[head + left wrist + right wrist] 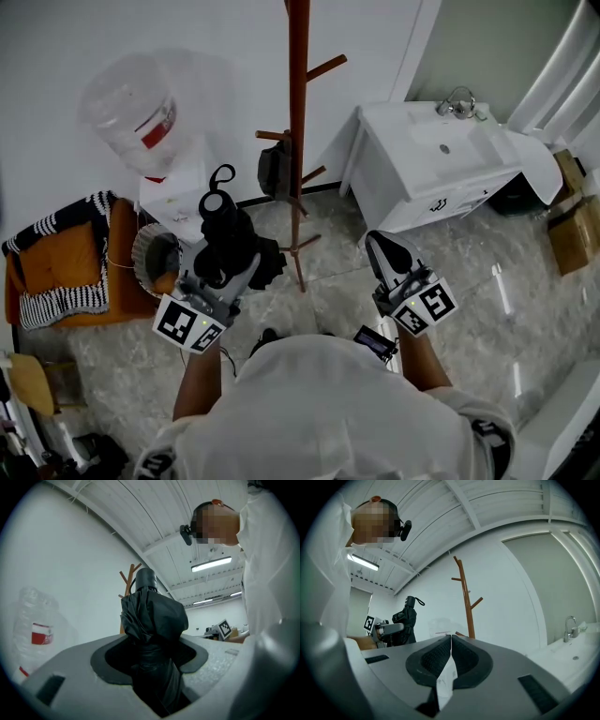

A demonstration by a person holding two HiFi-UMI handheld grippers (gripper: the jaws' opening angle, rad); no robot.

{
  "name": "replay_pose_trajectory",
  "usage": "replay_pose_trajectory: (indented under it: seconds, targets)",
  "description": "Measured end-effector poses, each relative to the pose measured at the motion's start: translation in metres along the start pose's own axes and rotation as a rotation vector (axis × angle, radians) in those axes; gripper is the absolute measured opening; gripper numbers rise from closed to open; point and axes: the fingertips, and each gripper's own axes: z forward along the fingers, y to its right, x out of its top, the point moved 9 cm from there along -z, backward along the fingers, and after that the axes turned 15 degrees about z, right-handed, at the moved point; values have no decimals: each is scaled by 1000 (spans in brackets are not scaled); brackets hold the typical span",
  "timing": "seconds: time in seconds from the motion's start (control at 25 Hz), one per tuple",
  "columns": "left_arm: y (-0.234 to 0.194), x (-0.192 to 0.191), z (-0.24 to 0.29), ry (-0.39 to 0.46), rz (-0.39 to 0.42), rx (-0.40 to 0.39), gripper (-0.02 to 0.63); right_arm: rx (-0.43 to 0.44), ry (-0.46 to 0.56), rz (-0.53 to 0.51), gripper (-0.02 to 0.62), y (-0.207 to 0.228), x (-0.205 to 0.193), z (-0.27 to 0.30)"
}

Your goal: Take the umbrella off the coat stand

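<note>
**Off the coat stand, in the left gripper: a folded umbrella, soft outside and stiff within**

Beside the coat stand (298,141), to its left in the head view and clear of its pegs, the black umbrella (225,234) stands nearly upright above the floor (450,262). The left gripper (220,270) carries it. In the left gripper view the jaws are clamped around the lower part of the bundled canopy (152,620). The loose folds bulge above the pads, and the round end piece (146,578) sits on top. Its wrist strap (223,174) loops free at the upper end, hooked on nothing.

The right gripper (382,242) is well apart from the umbrella, its jaws pressed together with nothing between them.

The umbrella looks light, and one gripper should manage it. The cloth is probably slick and gives under pressure, so a pinch on cloth alone could slip or twist. The firm part is likely the shaft and ribs at the core. The present hold squeezes through the folds onto that core and seems the sound place to grip. Most of the bulk sits above the grip, so it may tip if swung quickly.
</note>
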Motion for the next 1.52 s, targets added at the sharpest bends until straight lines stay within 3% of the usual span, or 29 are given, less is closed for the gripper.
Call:
replay_pose_trajectory:
  seconds: [0.24,0.44,0.68,1.12,1.52]
  targets:
    - [8,-23,-15,-17,22,-10,245,-64,-7,5,15,3,-26,-7]
    - [11,-51,-28,-47,-18,19,244,-52,-49,-32,15,-2,-45,-2]
    - [21,-75,-39,-80,-62,5,244,-77,-100,8,15,-1,-69,-7]
    - [24,-76,-34,-98,-67,-88,244,-95,-113,-5,15,11,-64,-11]
    - [25,-72,-28,-83,-79,-111,245,-75,-120,2,15,8,-67,-15]
